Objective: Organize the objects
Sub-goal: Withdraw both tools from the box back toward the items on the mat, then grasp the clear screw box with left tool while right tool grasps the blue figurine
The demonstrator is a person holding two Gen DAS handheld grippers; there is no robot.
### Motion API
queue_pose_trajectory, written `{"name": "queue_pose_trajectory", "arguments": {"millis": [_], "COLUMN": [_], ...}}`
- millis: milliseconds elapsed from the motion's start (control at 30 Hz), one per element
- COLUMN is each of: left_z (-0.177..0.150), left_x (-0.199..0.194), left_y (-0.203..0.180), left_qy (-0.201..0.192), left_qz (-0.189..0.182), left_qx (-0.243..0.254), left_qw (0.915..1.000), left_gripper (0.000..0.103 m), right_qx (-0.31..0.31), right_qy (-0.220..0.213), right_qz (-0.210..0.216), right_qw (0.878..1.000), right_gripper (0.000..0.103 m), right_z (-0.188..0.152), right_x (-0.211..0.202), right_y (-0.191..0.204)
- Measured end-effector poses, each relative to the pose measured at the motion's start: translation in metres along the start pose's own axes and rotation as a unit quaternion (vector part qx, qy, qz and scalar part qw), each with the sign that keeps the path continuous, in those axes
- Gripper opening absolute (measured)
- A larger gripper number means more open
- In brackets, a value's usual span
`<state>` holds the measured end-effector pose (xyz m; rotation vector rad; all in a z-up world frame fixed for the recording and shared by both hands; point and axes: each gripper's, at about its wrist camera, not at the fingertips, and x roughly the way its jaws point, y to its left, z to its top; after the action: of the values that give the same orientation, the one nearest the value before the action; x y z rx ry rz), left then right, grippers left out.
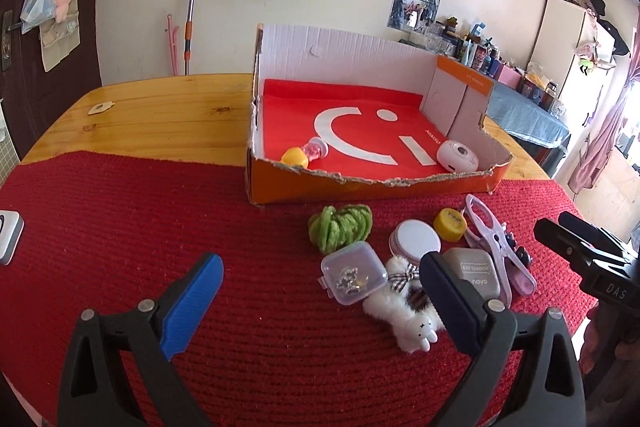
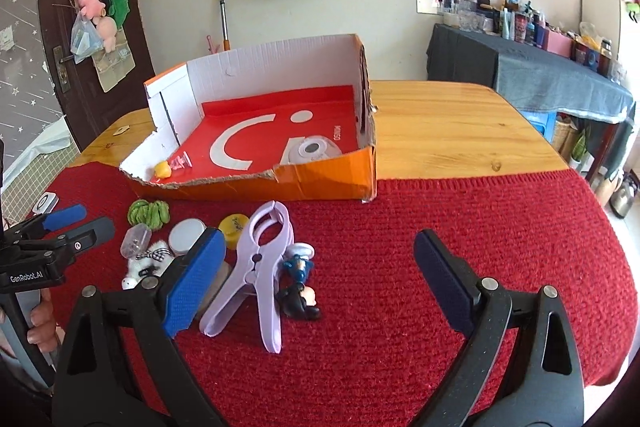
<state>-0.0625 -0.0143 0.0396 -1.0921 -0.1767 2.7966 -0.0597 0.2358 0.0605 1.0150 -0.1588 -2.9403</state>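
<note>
While both tongs, the left tongs (image 1: pixel 320 291) and right tongs (image 2: pixel 316 267), hang wide open and empty, the lilac clothes peg (image 2: pixel 260 267) at eleven o'clock is best gripped mid-body, then carried into the cardboard box (image 2: pixel 320 183).

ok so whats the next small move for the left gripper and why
Probably ease the open left gripper forward and down around the clear plastic case: it sits nearly between the fingers, outside the cardboard box, which already holds a few small things.

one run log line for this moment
left gripper open, empty | right gripper open, empty | torn orange cardboard box partly filled | lilac plastic clip outside
</note>
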Motion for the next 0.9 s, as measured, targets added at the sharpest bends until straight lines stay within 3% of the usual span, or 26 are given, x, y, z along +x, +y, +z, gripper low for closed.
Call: {"name": "queue_pose_trajectory", "arguments": {"millis": [500, 733, 900], "left_z": [0.000, 0.002, 0.002], "left_x": [0.021, 0.030, 0.030], "left_y": [0.002, 0.007, 0.012], "left_qy": [0.038, 0.058, 0.059], "left_qz": [0.013, 0.016, 0.049], "left_qx": [0.007, 0.017, 0.045], "left_qw": [0.9992, 0.9980, 0.9960], "left_gripper": [0.100, 0.100, 0.100], "right_qx": [-0.004, -0.010, -0.015], "right_qy": [0.054, 0.054, 0.069], "right_qz": [-0.011, -0.019, -0.017], "right_qw": [0.998, 0.998, 0.997], "right_gripper": [0.096, 0.097, 0.097], "right_z": [-0.018, -0.015, -0.014], "right_x": [0.014, 0.014, 0.016], "right_y": [-0.013, -0.017, -0.026]}}
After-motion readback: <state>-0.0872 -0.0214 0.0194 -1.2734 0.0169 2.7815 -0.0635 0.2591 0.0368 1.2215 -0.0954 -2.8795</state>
